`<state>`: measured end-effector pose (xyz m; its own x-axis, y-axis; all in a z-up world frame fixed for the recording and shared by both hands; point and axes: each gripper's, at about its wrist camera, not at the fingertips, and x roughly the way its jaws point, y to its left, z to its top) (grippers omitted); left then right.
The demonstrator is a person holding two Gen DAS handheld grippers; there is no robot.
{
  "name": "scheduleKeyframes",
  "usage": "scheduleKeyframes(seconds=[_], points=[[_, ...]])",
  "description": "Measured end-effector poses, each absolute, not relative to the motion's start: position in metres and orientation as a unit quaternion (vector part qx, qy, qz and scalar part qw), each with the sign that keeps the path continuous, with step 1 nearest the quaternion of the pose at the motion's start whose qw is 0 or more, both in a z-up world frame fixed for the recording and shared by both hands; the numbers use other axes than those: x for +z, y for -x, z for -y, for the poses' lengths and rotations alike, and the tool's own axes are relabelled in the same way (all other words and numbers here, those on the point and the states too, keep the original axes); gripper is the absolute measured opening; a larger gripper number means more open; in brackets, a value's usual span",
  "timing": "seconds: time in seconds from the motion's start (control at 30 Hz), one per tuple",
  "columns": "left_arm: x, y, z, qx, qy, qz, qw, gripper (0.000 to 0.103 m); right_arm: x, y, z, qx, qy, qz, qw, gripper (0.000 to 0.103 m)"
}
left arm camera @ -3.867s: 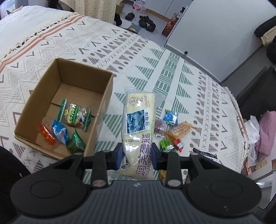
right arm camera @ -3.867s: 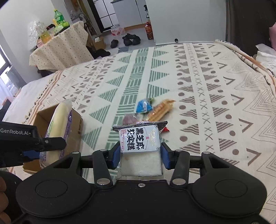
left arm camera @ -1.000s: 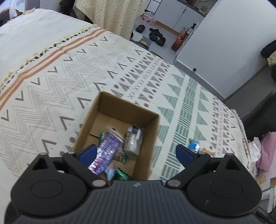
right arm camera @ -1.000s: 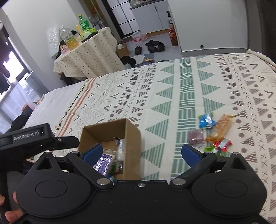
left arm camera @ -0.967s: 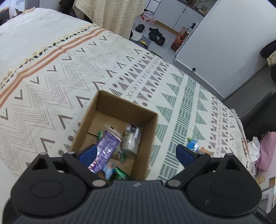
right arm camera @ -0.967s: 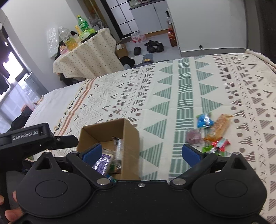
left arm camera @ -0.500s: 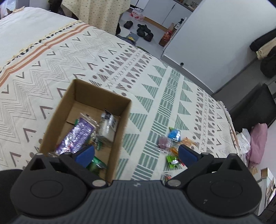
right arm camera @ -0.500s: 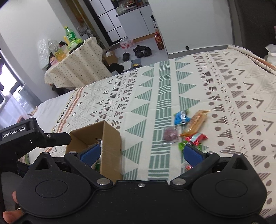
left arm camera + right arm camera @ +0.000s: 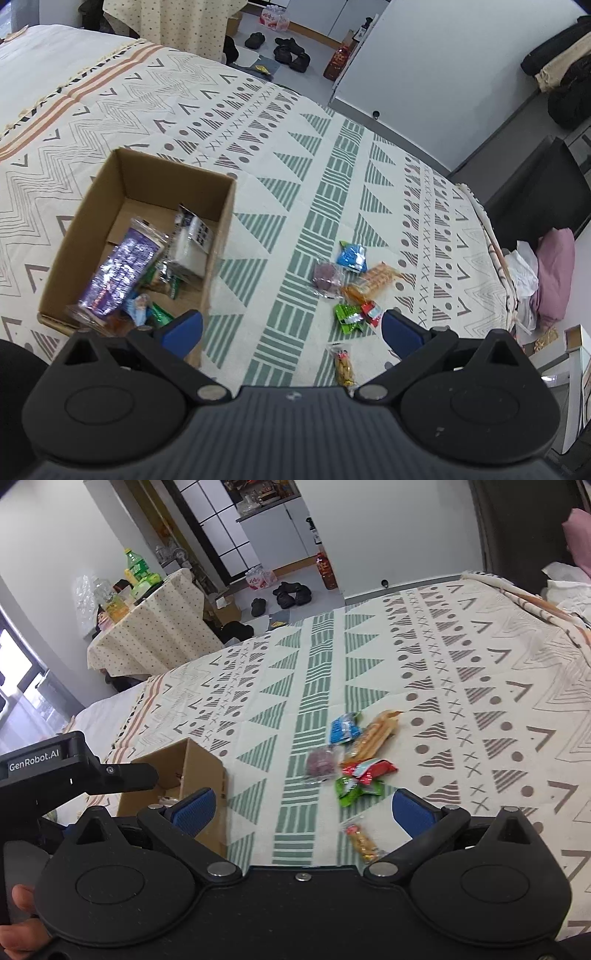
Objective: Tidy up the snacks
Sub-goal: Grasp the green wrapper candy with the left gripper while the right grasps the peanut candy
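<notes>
A cardboard box [image 9: 225, 218] sits on the patterned bedspread, with a long purple packet [image 9: 118, 269], a white packet [image 9: 190, 240] and several small snacks inside. It also shows in the right wrist view [image 9: 201, 760]. Loose snacks lie to its right: a blue packet [image 9: 352, 255], a purple one [image 9: 325, 277], an orange bar [image 9: 371, 282], a green packet [image 9: 347, 314], a red one [image 9: 371, 308] and a small peanut packet [image 9: 343, 363]. My left gripper [image 9: 291, 330] is open and empty above the bed. My right gripper [image 9: 303, 810] is open and empty, near the green packet [image 9: 351, 790].
The bed's right edge [image 9: 495, 251] drops to a floor with pink cloth [image 9: 554, 269]. A white cabinet [image 9: 424, 62] and shoes [image 9: 284, 48] stand beyond the bed. A cloth-covered table [image 9: 147, 627] with bottles stands at the far left.
Both grippers, earlier shut on the two big packets, have released them into the box and opened. Both have since swung right from the box toward the loose snacks.
</notes>
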<state>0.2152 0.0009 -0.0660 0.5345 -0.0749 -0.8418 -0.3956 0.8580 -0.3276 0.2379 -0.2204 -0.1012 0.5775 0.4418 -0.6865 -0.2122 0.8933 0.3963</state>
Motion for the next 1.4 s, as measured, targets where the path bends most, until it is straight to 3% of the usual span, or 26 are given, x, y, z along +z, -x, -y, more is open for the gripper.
scheduleKeyframes(seconds=[0.43, 0.57, 0.83, 1.0, 1.4], points=[[-0.093, -0.236, 0.033, 0.083, 0.248, -0.49, 0.831, 0.099, -0.126, -0.246, 0.258, 0.17, -0.137, -0.431, 0.876, 0.103], [-0.109, -0.244, 0.04, 0.077, 0.251, -0.501, 0.825, 0.091, -0.136, -0.25, 0.263, 0.169, -0.132, -0.438, 0.873, 0.101], [-0.142, -0.26, 0.044, 0.078, 0.27, -0.528, 0.802, 0.068, -0.161, -0.261, 0.264, 0.191, -0.136, -0.471, 0.85, 0.08], [-0.157, -0.267, 0.044, 0.078, 0.274, -0.539, 0.792, 0.06, -0.179, -0.267, 0.254, 0.203, -0.138, -0.494, 0.834, 0.069], [-0.183, -0.294, 0.048, 0.067, 0.28, -0.555, 0.781, 0.058, -0.226, -0.29, 0.226, 0.209, -0.131, -0.541, 0.804, 0.047]])
